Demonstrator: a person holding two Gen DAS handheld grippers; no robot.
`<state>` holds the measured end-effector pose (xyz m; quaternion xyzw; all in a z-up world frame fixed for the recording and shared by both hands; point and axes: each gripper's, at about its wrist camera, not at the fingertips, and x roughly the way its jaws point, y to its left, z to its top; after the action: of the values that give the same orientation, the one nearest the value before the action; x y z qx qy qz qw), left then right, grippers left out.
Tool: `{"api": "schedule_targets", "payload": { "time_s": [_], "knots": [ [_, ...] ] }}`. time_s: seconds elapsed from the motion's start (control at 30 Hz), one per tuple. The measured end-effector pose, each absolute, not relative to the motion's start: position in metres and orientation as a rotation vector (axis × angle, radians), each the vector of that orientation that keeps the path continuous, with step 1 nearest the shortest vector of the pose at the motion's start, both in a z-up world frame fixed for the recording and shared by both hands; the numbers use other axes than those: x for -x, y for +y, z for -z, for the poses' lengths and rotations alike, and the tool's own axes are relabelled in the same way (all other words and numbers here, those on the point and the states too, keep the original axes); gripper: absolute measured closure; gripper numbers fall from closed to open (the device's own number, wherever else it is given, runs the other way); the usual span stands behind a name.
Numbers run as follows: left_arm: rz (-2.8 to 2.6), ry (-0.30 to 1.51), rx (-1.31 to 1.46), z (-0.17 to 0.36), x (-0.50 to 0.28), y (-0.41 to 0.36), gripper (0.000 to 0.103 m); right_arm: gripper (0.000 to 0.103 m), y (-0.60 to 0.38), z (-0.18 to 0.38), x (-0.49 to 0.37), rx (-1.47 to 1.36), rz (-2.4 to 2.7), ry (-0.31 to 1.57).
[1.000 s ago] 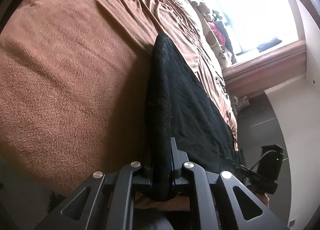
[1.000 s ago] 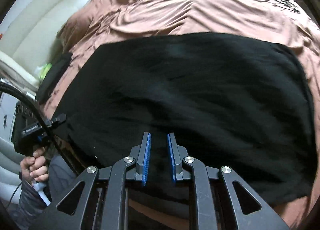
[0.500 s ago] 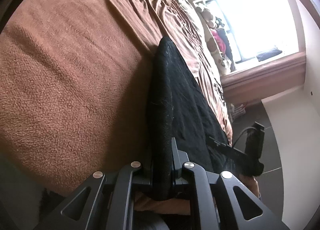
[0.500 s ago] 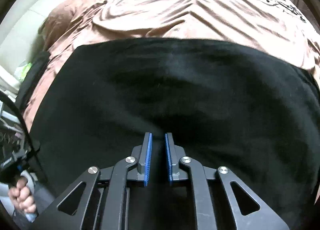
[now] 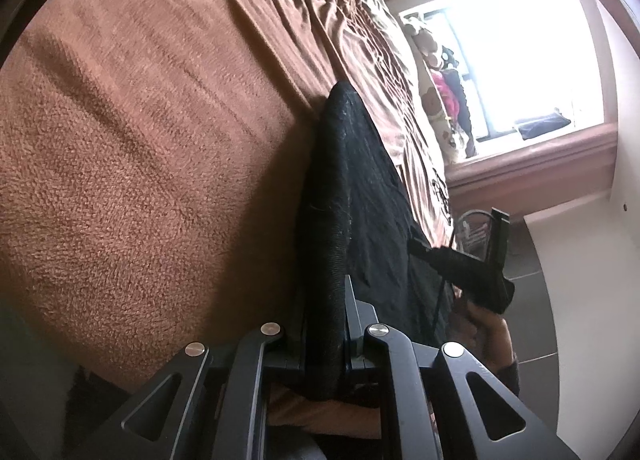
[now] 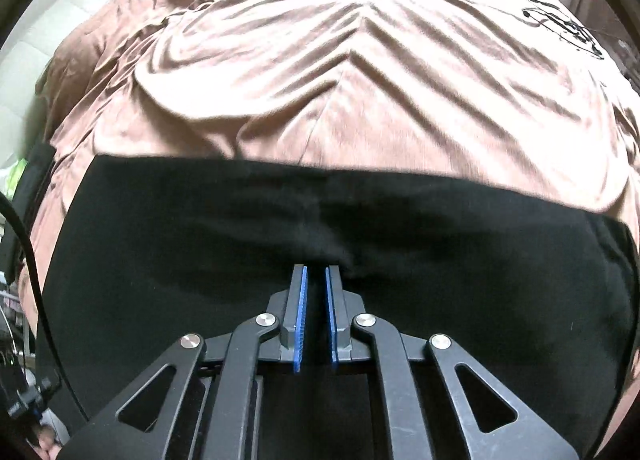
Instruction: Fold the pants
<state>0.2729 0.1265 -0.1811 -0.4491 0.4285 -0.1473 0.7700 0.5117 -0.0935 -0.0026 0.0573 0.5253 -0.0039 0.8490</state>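
Black, soft pants (image 6: 360, 228) lie limp across the lower frame on the bed (image 6: 360, 80); left tongs (image 5: 326, 320) clamp their thick edge, right tongs (image 6: 316, 280) nearly together, pinching cloth (likely light, floppy).

Bed w/ brown blanket (image 5: 132, 164), bright window (image 5: 520, 56) behind w/ wood sill, white wall, dark tile floor (image 5: 528, 324).

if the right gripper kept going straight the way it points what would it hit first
Most likely the black pants spread on the brown bedspread. The right gripper points down at the cloth, its fingers nearly together, with nothing else visible ahead. How near the tips are is unclear.
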Motion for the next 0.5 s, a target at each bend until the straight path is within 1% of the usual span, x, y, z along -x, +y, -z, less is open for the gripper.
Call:
{"api": "schedule_targets", "payload": {
  "time_s": [0.07, 0.13, 0.23, 0.33, 0.5],
  "knots": [
    [0.309, 0.931, 0.976, 0.181, -0.271, 0.127, 0.089, 0.099, -0.097, 0.003, -0.519, -0.122, 0.015, 1.107],
    [0.284, 0.936, 0.982, 0.181, -0.270, 0.128, 0.084, 0.099, -0.098, 0.005, -0.527, -0.133, 0.022, 1.109],
    [0.265, 0.942, 1.011, 0.184, -0.270, 0.129, 0.083, 0.099, -0.101, 0.006, -0.534, -0.163, 0.027, 1.120],
    [0.240, 0.963, 1.027, 0.187, -0.270, 0.130, 0.072, 0.099, -0.099, 0.003, -0.529, -0.171, 0.015, 1.130],
    [0.230, 0.972, 1.031, 0.187, -0.268, 0.129, 0.071, 0.099, -0.091, 0.002, -0.502, -0.172, -0.036, 1.152]
  ]
}}
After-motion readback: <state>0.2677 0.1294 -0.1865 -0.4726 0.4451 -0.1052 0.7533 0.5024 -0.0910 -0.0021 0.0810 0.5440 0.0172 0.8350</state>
